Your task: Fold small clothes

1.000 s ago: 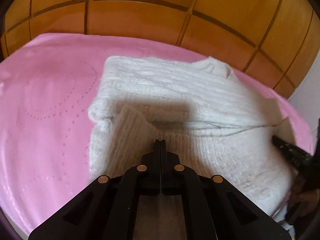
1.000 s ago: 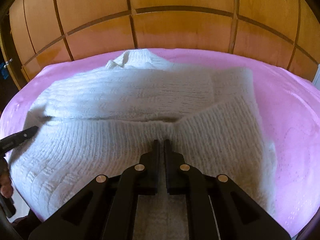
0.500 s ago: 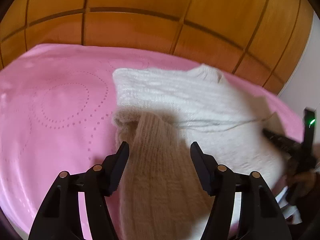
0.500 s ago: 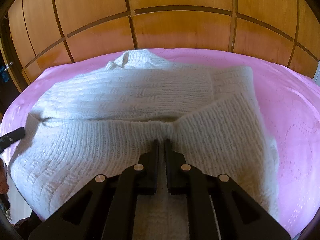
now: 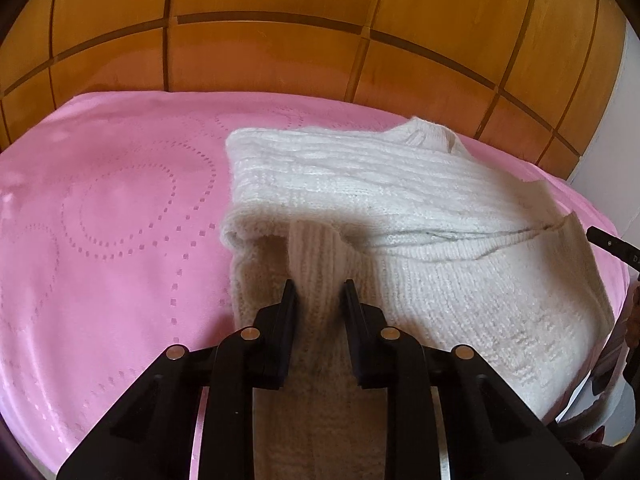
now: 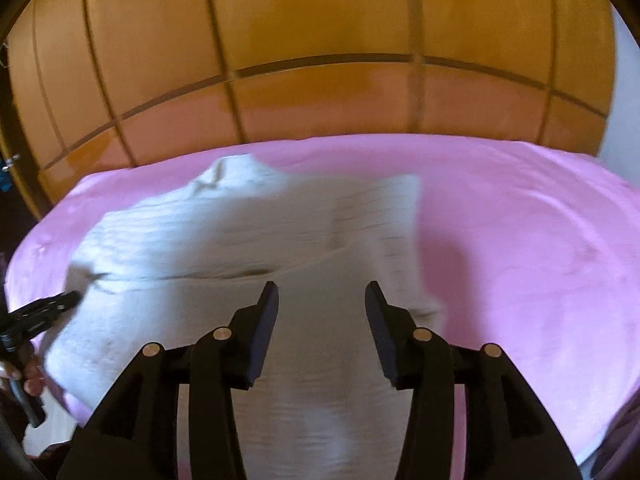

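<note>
1. Left wrist view: your left gripper [image 5: 318,294] has its jaws partly closed around a raised ribbed fold of the white knit sweater [image 5: 420,216]. The knit fills the gap and meets both pads, so it is pinching that fold.
2. The pinched fold rises from the sweater's left near corner, where the edge curls over into a shadowed pocket.
3. Beyond it the sweater lies flat on the pink bedspread [image 5: 120,220], its collar [image 5: 430,134] pointing toward the wooden headboard [image 5: 280,56].
4. The tip of your right gripper shows at the far right edge of this view, beside the sweater's right side.
5. Right wrist view: your right gripper [image 6: 322,300] has its jaws spread wide, with nothing between the pads. It hangs over the near half of the sweater [image 6: 248,248], which is blurred here.
6. The sweater lies on the left part of the bedspread [image 6: 520,220], collar toward the headboard [image 6: 320,92].
7. Your left gripper [image 6: 52,306] reaches in at the sweater's left edge, with your fingers [image 6: 32,380] visible below it.
</note>
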`<state>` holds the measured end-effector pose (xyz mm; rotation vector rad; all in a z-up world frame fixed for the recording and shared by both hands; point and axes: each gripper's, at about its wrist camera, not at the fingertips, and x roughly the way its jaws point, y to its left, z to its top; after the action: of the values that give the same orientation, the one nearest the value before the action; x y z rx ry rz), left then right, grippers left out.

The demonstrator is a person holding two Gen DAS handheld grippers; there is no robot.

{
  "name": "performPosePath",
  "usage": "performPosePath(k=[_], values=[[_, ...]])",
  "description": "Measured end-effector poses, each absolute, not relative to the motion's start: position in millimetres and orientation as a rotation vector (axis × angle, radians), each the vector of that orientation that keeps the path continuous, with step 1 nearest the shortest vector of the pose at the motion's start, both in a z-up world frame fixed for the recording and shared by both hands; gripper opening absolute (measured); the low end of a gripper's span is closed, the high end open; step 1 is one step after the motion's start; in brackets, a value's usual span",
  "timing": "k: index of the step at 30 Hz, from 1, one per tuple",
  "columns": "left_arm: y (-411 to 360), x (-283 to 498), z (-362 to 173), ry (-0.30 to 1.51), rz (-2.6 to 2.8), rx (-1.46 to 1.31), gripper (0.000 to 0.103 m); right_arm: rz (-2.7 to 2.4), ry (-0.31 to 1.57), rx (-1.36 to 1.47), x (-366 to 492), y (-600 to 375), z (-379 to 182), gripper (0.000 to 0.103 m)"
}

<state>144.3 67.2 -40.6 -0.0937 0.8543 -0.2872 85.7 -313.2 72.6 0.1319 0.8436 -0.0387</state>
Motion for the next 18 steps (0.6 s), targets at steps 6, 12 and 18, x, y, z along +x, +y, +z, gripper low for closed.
performPosePath(k=[6,12,18], values=[[70,137,-33,0.831,-0.271,-0.093,0.016,-0.110,0.894,0.037,100,-317,53,0.044],[72,122,-19,0.786,-0.266,-0.046,0.006,-0.113,0.885,0.011,91,-315,53,0.007],[84,108,12,0.723,-0.287,-0.071,0.006,-0.080,0.798,0.067,72,-323,97,0.007]])
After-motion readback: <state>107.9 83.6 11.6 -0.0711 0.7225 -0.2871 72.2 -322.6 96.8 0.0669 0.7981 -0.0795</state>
